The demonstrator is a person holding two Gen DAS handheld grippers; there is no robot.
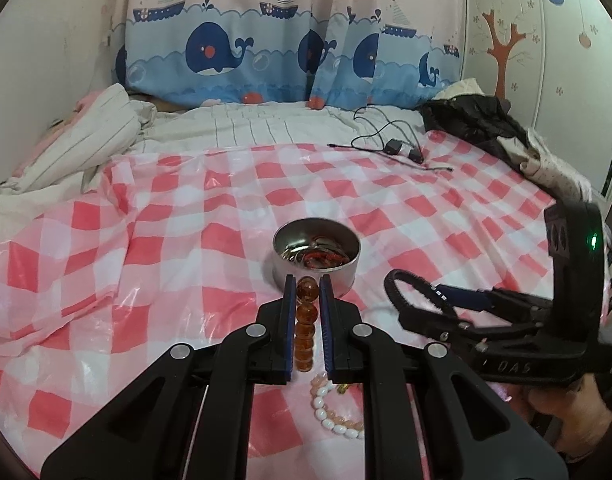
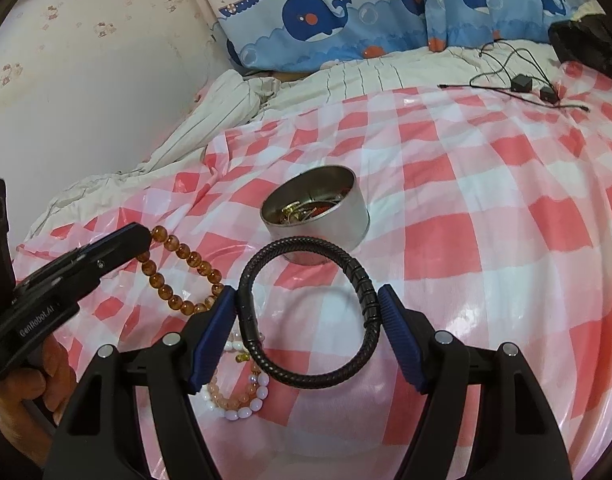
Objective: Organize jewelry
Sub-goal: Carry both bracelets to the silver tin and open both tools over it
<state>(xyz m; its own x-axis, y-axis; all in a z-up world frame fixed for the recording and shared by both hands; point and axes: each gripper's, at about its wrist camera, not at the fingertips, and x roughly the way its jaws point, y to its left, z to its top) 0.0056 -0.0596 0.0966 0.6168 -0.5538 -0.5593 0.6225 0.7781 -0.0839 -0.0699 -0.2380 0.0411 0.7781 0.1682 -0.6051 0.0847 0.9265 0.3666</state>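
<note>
My left gripper is shut on an amber bead bracelet, which hangs from its tips above the cloth, just in front of a round metal tin. The tin holds several red and gold pieces. In the right wrist view the left gripper comes in from the left with the amber bracelet dangling. My right gripper is shut wide on a black braided bracelet, held as a ring in front of the tin. A white and pink bead bracelet lies on the cloth below.
A red-and-white checked plastic cloth covers the bed. Black cables with small adapters lie at the back, dark clothing at the back right, and striped bedding on the left. A person's hand holds the right gripper.
</note>
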